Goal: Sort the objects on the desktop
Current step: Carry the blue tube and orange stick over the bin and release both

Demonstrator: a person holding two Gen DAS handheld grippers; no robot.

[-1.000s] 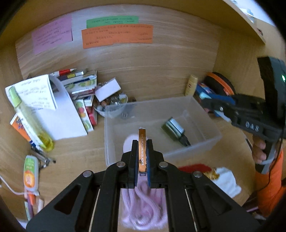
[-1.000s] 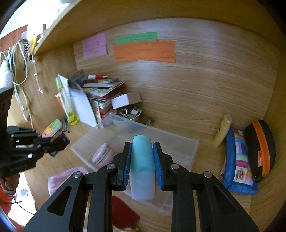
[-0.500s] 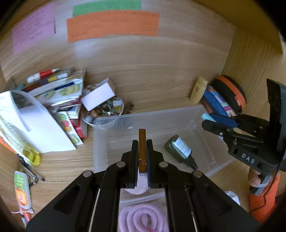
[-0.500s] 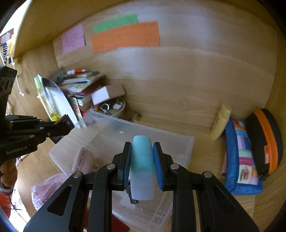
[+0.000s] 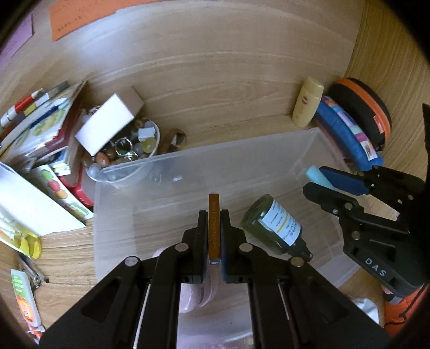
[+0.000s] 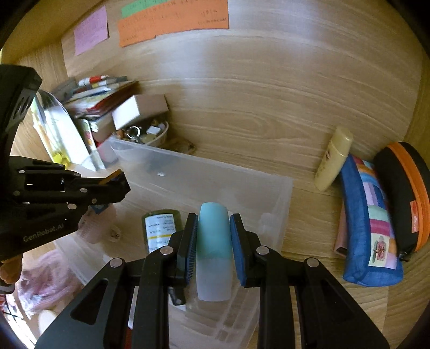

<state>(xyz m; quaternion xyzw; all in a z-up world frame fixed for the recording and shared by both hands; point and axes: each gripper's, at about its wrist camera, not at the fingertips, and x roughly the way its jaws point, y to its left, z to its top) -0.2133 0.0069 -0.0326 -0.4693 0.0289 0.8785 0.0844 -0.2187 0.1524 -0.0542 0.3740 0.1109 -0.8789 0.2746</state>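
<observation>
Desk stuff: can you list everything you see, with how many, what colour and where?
clear bin: 1, see-through, centre of desk
dark bottle: 1, green with white label, lying in the bin
orange strip: 1, clamped in left gripper
teal tube: 1, teal and frosted, clamped in right gripper
trinket bowl: 1, clear, behind the bin's left corner
book pile: 1, mixed colours, far left
cream bottle: 1, against back wall
pouches: 2, blue patchwork and black-orange, right
sticky notes: 3, pink, green, orange, on wall
left gripper: black, over bin
right gripper: black, over bin

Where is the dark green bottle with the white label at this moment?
The dark green bottle lies on its side inside the clear plastic bin, just right of the left tool in the left wrist view, below both tools.
</observation>
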